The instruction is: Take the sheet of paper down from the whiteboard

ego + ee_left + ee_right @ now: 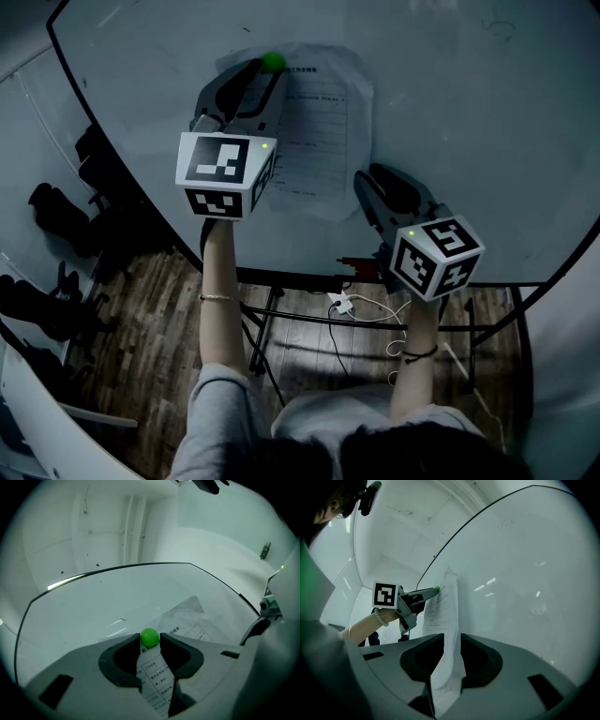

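**A:** Where is the sheet of paper (314, 131) now?

**B:** On the whiteboard (469, 112), hanging straight down from the green magnet (273, 62) that pins its top edge. Its long axis runs down the board from that magnet.

**A:** And the tools?

**B:** The left tool (150, 637) is right at the magnet. Its jaws stand apart, released, with the magnet sitting between their tips, and as far as I can see it isn't squeezed. The right tool (452, 634) is well below the magnet and to its right, at the sheet's lower corner. Its jaws are parted too, and the sheet's bottom edge runs up between them. I see no pinch on it.

**A:** So which hand matters next?

**B:** The left, I'd judge. It is much nearer the magnet, and the magnet looks like the only thing holding the sheet up. Closing on it and pulling away from the board should free the top. The right tool would need to clench first, or the sheet may slip down.
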The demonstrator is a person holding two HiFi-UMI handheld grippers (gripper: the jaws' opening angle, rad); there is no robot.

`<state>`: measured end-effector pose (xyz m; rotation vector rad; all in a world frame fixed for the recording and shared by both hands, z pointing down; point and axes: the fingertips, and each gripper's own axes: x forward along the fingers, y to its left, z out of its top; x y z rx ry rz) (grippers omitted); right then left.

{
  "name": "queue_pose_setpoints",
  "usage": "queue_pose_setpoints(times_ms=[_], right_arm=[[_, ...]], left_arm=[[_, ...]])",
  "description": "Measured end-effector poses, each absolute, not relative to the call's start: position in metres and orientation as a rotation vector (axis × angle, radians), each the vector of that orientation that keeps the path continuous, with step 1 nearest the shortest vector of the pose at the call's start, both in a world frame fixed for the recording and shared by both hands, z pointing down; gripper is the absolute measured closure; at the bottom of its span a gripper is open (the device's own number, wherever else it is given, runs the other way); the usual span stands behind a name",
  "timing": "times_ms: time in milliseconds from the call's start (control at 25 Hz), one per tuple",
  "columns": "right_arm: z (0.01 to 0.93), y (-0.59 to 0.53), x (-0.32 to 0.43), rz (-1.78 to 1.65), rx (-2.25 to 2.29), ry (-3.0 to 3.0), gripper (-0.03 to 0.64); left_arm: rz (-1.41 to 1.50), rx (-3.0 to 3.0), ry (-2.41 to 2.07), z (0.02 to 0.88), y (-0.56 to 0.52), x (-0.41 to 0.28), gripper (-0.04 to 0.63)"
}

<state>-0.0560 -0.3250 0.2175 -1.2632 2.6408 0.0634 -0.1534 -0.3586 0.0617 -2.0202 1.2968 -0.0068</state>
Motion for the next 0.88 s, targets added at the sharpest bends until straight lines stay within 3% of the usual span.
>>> queue_pose_setpoints(times_ms=[600, 880], right_arm=[[0.216, -0.330, -0.067, 0.056, -1.261, 2.667, 0.531], [0.219, -0.331, -0.072, 0.101, -1.284, 2.705, 0.611]], left_arm=[[-0.011, -1.966, 1.294, 0.057, -0.359, -0.147, 0.483], [0.023, -1.965, 1.300, 0.056, -0.359, -0.148, 0.485]])
